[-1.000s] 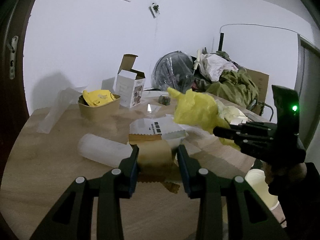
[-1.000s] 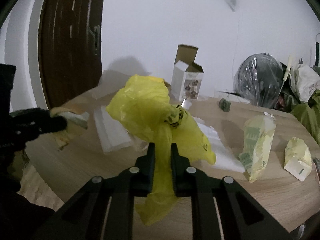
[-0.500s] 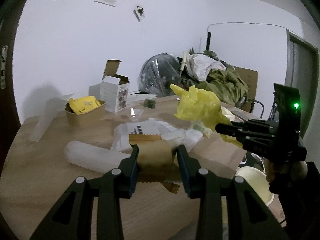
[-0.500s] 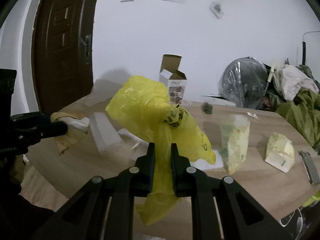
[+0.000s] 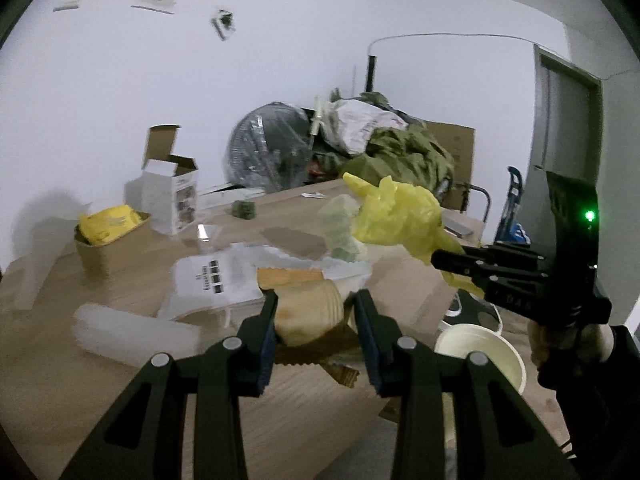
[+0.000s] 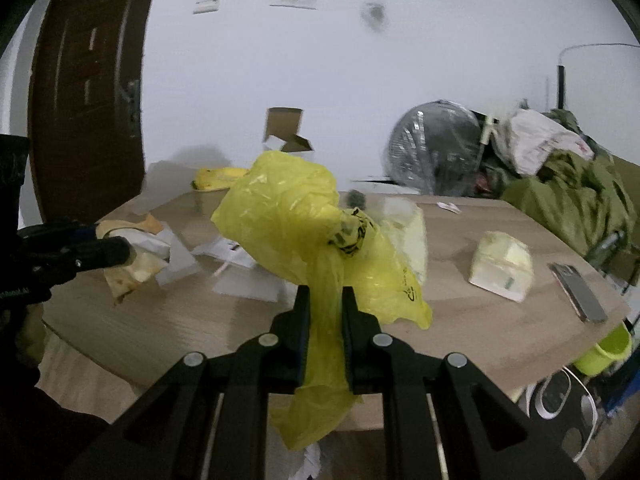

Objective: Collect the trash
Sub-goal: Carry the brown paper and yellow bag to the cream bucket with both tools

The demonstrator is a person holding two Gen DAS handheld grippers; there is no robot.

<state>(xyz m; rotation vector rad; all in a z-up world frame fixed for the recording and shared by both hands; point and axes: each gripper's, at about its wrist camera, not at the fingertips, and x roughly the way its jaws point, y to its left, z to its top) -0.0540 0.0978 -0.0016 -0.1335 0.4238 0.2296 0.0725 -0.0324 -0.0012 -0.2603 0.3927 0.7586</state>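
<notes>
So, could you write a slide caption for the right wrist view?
Right gripper clamps a knotted yellow plastic bag above the littered wooden table.

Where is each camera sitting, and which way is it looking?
Left wrist view: sits on the left gripper, looking along its fingers across the wooden table; the gripper is shut on a brown paper wrapper, and the right gripper shows at the side.
Right wrist view: sits on the right gripper, facing the table and a brown door; it is shut on a yellow plastic bag.
Both views share the table, the bag, the wrapper and the open cardboard box.
</notes>
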